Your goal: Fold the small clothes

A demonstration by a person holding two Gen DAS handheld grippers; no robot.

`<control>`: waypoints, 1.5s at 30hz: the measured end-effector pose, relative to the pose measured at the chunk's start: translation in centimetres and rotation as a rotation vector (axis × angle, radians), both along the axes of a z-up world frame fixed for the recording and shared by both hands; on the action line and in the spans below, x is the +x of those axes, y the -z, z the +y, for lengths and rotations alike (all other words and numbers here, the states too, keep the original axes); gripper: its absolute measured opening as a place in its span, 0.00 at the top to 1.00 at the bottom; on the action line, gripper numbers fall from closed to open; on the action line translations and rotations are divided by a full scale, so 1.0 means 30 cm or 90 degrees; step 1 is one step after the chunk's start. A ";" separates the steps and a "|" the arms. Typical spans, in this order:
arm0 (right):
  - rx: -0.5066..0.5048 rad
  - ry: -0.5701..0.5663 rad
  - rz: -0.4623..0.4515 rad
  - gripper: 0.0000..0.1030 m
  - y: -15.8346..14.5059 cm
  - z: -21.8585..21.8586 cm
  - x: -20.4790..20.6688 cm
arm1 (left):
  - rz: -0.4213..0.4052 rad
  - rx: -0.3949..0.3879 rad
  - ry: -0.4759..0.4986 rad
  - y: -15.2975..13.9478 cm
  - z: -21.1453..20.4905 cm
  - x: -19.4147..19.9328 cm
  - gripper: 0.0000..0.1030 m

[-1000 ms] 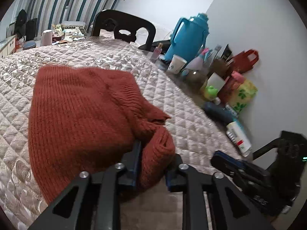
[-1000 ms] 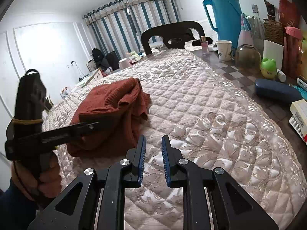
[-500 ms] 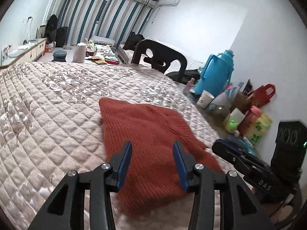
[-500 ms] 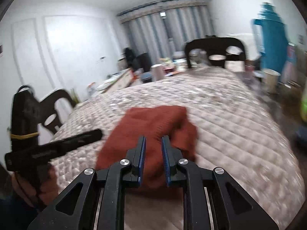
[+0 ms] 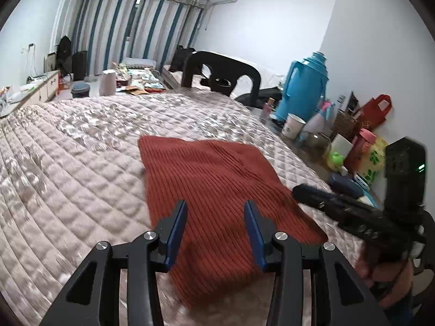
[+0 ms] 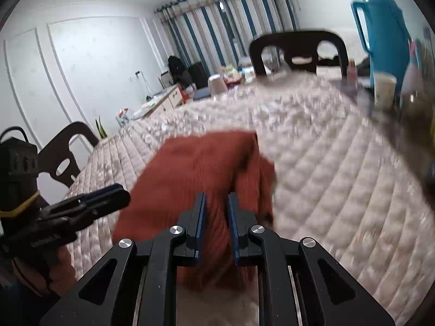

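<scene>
A rust-red knitted garment (image 5: 214, 190) lies folded flat on the quilted beige cover (image 5: 68, 163); it also shows in the right wrist view (image 6: 195, 168), blurred. My left gripper (image 5: 214, 233) is open and empty, above the garment's near edge. My right gripper (image 6: 216, 225) has its jaws a narrow gap apart, over the garment's near end with nothing between them. In the left wrist view the right gripper (image 5: 326, 201) sits just right of the garment; in the right wrist view the left gripper (image 6: 89, 203) sits at its left.
A dark chair (image 5: 220, 76) stands at the far edge. At the right are a blue thermos (image 5: 304, 87), a paper cup (image 5: 292, 126), a red bag (image 5: 376, 111) and several small items. Another chair (image 6: 65, 160) stands at the left side.
My left gripper has let go of the garment, opened and pulled back. The garment now lies flat. My right gripper has moved left over the garment's near end.
</scene>
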State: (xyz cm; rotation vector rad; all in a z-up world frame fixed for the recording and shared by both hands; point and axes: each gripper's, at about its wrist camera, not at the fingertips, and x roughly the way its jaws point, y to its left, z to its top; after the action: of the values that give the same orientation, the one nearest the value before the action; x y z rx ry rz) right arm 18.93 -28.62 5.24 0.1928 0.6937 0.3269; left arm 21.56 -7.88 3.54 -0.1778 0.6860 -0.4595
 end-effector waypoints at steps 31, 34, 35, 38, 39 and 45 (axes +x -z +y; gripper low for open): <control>-0.065 -0.038 0.047 0.85 0.082 0.050 -0.067 | 0.062 0.083 -0.033 0.073 -0.048 -0.131 0.56; -0.061 -0.037 0.034 0.85 0.059 0.044 -0.083 | 0.062 0.086 -0.035 0.072 -0.045 -0.143 0.56; -0.060 -0.034 0.028 0.85 0.048 0.042 -0.090 | 0.062 0.086 -0.035 0.069 -0.045 -0.146 0.56; -0.054 -0.027 0.011 0.85 0.020 0.033 -0.098 | 0.060 0.082 -0.037 0.058 -0.042 -0.155 0.56; -0.052 -0.025 0.006 0.85 0.012 0.033 -0.098 | 0.057 0.080 -0.038 0.052 -0.040 -0.156 0.56; -0.053 -0.032 -0.005 0.83 0.002 0.060 -0.080 | 0.048 0.080 -0.053 0.034 -0.024 -0.149 0.56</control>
State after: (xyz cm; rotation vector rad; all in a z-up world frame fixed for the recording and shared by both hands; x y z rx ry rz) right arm 16.52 -26.81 5.20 0.0946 0.7035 0.3460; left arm 17.09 -8.60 2.53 -0.1048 0.7754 -0.3298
